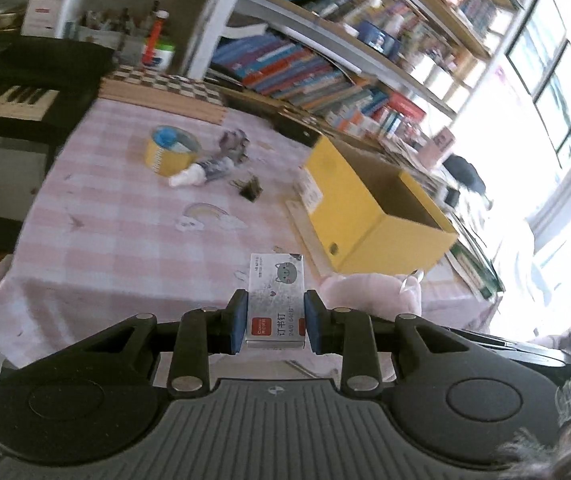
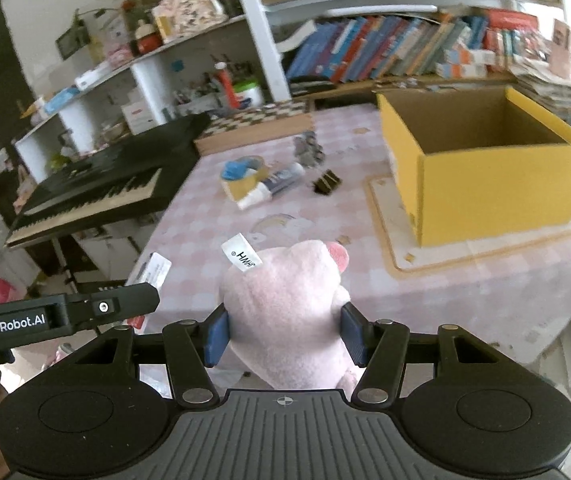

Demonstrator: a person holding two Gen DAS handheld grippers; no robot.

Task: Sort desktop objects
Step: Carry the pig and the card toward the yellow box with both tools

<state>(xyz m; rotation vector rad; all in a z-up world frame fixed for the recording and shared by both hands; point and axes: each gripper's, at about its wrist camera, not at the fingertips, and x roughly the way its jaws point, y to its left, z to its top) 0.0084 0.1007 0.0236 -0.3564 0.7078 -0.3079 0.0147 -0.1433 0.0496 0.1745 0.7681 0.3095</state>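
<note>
Left tool (image 1: 275,322) grips a small white box of staples (image 1: 275,300) between its blue pads (image 1: 238,318), the box standing on end with its cat drawing on the upper part and the red label low down. Ahead of this tool and a little to its right sits the open yellow cardboard box (image 1: 377,216) on the pink checked table (image 1: 117,216). Farther ahead and to the left lie a roll of yellow tape (image 1: 171,150), a small white-capped bottle (image 1: 201,172) on its side touching the roll, and a black binder clip (image 1: 251,190) just beside the bottle. A crumpled grey object, too blurred to name, lies beyond the bottle.

Right tool (image 2: 284,334) is closed on a pink plush toy (image 2: 289,308), its pads (image 2: 217,336) pressed into the soft body on both sides; a white sewn tag sticks up from the toy's top. The toy is held above the near edge of the table. Ahead and to the right of this tool the yellow cardboard box stands open, resting on a pale mat (image 2: 389,248). Ahead and slightly left are the tape roll, the bottle and the clip. To the left of this tool the body of the other tool reaches in, with the staple box just beyond it. Left of the table stands a black keyboard (image 2: 97,196), and bookshelves (image 2: 397,52) fill the far wall.
</note>
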